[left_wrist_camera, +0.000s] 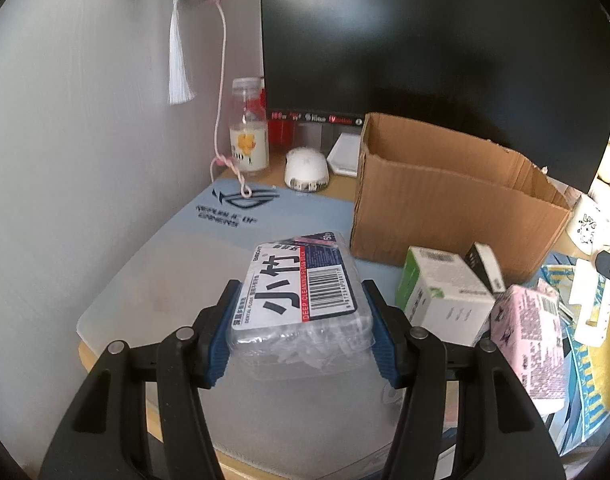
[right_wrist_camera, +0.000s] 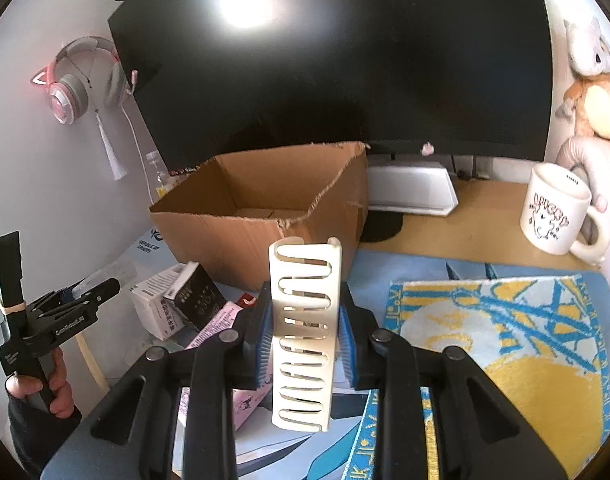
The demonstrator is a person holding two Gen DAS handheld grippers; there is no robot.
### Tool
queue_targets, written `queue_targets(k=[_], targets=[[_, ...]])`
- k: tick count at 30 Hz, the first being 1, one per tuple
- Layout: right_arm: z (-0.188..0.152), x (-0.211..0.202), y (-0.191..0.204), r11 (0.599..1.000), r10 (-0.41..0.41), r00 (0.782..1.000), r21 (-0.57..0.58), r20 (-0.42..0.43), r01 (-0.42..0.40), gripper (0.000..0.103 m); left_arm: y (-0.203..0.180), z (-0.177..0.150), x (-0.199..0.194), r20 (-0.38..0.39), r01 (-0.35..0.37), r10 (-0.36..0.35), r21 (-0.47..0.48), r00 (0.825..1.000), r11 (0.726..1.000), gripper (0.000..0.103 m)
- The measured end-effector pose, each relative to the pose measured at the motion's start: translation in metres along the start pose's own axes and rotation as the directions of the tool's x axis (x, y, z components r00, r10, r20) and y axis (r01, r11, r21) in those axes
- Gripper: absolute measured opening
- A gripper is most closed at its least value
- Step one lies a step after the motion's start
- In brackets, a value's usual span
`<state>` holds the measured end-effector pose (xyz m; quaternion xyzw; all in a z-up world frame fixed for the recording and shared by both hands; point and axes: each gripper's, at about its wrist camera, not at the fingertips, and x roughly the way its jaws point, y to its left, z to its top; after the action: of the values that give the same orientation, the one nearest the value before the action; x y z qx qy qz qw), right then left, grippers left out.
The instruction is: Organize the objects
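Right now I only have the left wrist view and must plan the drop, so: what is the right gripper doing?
Observer: The right gripper is shut on a cream slotted plastic piece, held upright.
Operator: Is the cardboard box empty?
Observer: The part of the cardboard box floor that shows is bare.
Operator: Anything right of the box?
Observer: A white mug stands on the desk there.

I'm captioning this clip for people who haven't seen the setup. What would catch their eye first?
Each gripper is shut on something: the left gripper on a clear floss box, the right gripper on a cream slotted clip, held upright. Behind both stands an open cardboard box in front of a big dark monitor, and pink cat-ear headphones hang on the wall to the left.
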<state>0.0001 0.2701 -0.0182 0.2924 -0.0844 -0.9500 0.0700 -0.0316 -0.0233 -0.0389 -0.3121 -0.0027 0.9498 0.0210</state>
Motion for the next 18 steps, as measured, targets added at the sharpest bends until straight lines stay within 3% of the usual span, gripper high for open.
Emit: queue_targets(k=[18], targets=[[0.06,-0.026,0.007,1.0,0.026,0.996,-0.002,0.09,-0.026,0.031,-0.008,0.053,-0.03,0.107,0.032,-0.03,-0.019,0.994,0.999,0.057]])
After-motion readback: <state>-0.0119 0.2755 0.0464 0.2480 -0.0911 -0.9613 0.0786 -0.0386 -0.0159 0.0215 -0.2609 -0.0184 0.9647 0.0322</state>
